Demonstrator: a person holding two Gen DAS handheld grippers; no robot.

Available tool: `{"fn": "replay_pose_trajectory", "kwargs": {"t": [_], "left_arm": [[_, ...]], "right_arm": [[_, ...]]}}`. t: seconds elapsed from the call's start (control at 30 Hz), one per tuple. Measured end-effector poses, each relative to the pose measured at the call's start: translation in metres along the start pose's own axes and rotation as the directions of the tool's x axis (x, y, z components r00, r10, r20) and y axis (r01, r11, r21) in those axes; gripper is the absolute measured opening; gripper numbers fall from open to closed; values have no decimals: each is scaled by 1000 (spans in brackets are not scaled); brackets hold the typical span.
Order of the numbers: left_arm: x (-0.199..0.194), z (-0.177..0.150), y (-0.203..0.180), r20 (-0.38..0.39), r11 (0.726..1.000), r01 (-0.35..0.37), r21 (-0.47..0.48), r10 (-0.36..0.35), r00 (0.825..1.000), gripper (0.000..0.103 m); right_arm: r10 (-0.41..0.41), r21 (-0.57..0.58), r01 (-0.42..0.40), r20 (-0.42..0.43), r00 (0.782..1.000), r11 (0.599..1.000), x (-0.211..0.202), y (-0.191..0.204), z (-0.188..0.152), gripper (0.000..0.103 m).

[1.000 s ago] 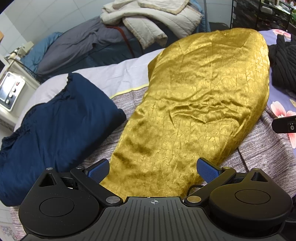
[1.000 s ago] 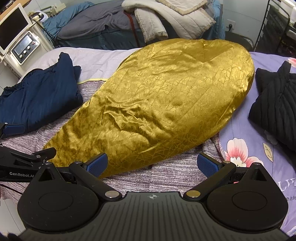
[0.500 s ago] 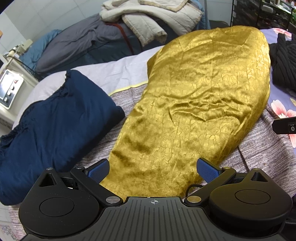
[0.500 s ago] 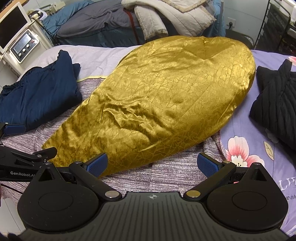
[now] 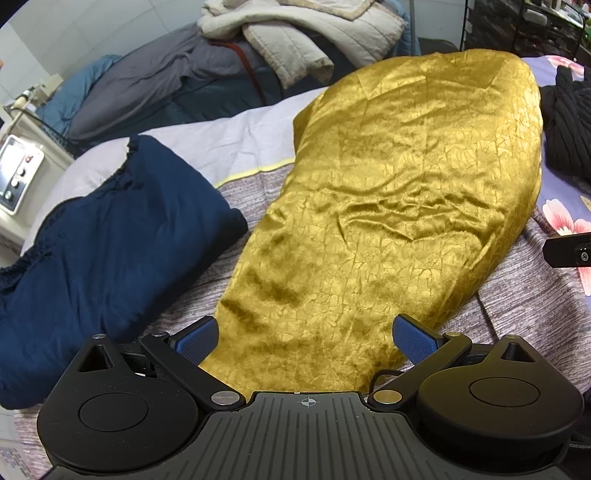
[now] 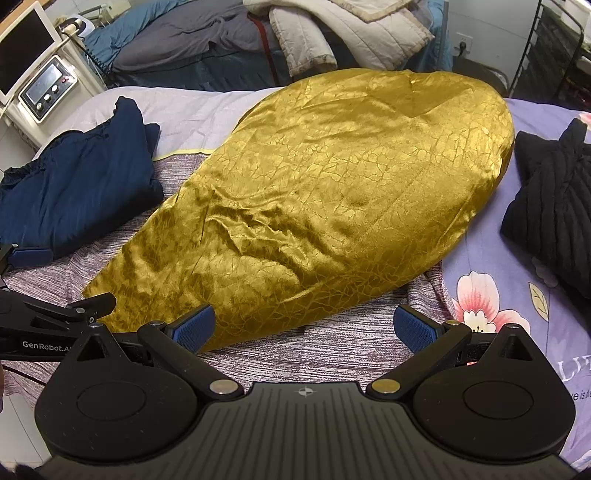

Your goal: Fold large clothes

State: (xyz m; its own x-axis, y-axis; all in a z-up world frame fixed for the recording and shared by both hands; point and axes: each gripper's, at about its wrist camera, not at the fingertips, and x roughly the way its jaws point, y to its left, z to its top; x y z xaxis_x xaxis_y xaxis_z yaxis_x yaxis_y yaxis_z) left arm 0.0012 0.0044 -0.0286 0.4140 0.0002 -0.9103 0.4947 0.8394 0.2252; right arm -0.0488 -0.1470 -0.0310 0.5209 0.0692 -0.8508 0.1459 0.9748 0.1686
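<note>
Left wrist view: gold garment flat on bed, long axis running away from left gripper, near hem between its open, empty jaws. Right gripper open, hem just left of it; left nearer.

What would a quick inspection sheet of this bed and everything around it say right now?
Surface: bed with a grey-mauve striped cover, floral purple sheet at the right.
Job's things: gold garment spread flat, wrinkled in the middle.
Clutter: folded navy garment at the left, black knit at the right.
Grippers: left gripper open over the gold hem; right gripper open, empty.
Cables: thin dark cord on the cover.
Surroundings: piled bedding, control box, metal rack.
</note>
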Motion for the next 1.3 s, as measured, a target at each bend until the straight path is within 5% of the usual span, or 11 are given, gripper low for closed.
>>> {"fn": "replay_pose_trajectory", "kwargs": {"t": [0.23,0.43,0.57,0.73,0.9,1.1,1.3], "left_arm": [[21,-4,16,-9,999,25,-35,-26,1000,103],[50,-23,59,-33,993,-40,-107,37,999,103],[51,-43,96,-28,973,-35,-227,29,999,103],[51,-71,119,-61,960,-72,-269,58,996,103],[51,-87,129,-101,951,-102,-291,76,992,103],[50,-92,142,-107,919,-81,-385,42,993,103],[49,-89,146,-102,915,-87,-394,51,994,103]], "right_arm": [[26,4,-26,9,1000,1000,6,-1,4,102],[19,-31,-19,20,1000,999,21,3,18,102],[25,-111,-23,21,999,994,44,15,43,102],[-23,-216,50,126,992,975,88,23,104,102],[-76,-4,76,25,997,997,151,1,175,102],[0,58,4,-69,998,998,214,62,207,102],[-215,-33,213,-201,956,977,293,118,182,103]]}}
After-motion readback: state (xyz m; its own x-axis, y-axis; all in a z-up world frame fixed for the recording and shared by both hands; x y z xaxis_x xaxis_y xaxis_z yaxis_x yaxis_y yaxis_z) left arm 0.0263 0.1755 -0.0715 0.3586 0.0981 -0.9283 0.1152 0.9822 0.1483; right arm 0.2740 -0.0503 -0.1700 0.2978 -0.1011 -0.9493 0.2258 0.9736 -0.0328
